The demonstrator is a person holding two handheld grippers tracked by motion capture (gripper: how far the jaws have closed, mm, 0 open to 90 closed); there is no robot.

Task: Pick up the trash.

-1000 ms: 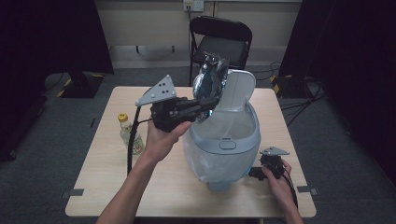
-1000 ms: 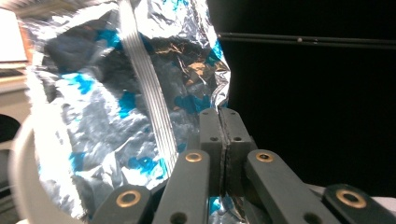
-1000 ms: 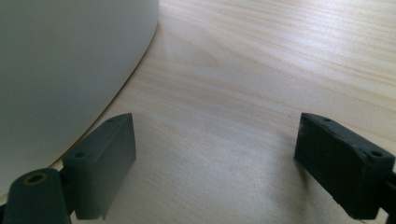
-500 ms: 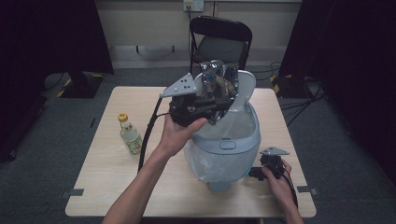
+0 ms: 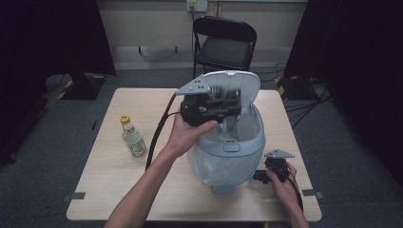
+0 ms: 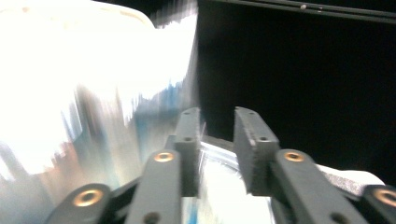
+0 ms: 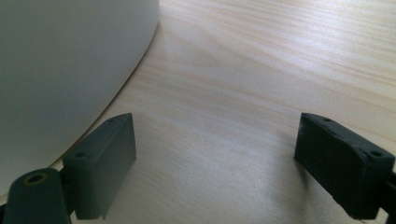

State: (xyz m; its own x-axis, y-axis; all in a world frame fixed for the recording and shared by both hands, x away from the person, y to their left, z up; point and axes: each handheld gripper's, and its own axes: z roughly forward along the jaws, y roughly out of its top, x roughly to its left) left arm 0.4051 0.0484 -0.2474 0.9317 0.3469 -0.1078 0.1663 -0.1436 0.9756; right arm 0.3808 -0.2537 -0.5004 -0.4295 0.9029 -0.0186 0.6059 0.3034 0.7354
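Since a second ago your left gripper has swung right across the frame's centre, jaws slightly parted over the rounded pale-blue plastic bin with its crinkled clear liner. Your right gripper stays low right on the wood-grain table, jaws wide, beside the bin's smooth base. Farther left stands a small glass bottle.

A light wooden table stands on grey carpet, its grain running pale and even across the top. Near its left side stands a small bottle with a yellow cap, upright and well apart from everything else. At the middle sits a pale blue bin with a clear liner, its white lid raised at the back. Just beside the bin's base, at the right front of the table, the right gripper rests on the wood, jaws spread wide over bare tabletop.
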